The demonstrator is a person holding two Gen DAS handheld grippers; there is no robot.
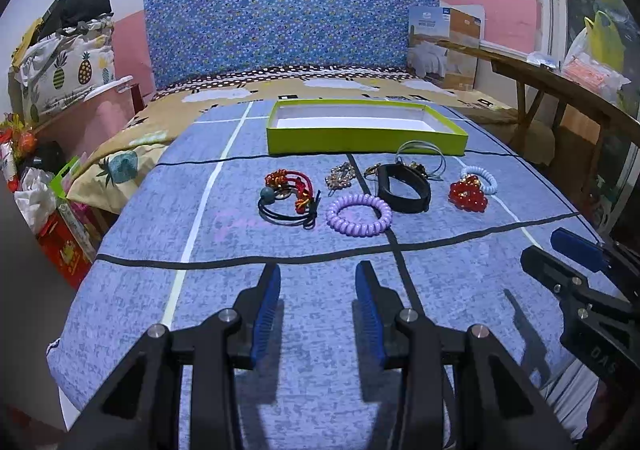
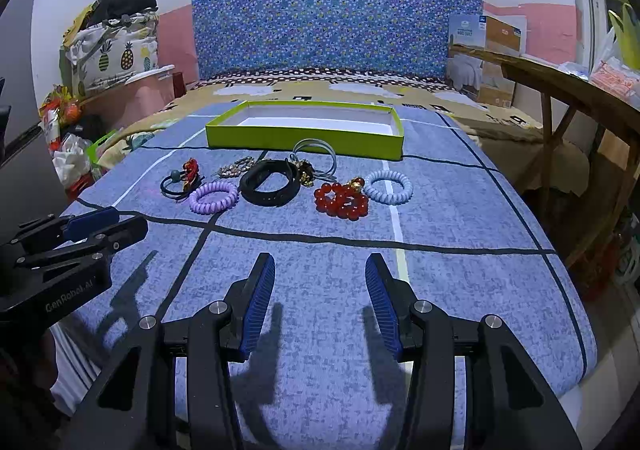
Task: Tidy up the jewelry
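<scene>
Left tongs and right tongs both stand spread and empty above the bed's near edge. The jewelry lies in a row mid-bed, purple coil bracelet nearest, just short of the empty green box. Judgement: pinch one rim, lift clear of neighbours.

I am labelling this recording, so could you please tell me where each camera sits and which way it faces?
Left wrist: on the left gripper, open, facing along the bed toward the green box; the right gripper shows at right.
Right wrist: on the right gripper, open, facing likewise; the left gripper shows at left.
Shared: box, purple coil hair tie, red bead bracelet.
</scene>
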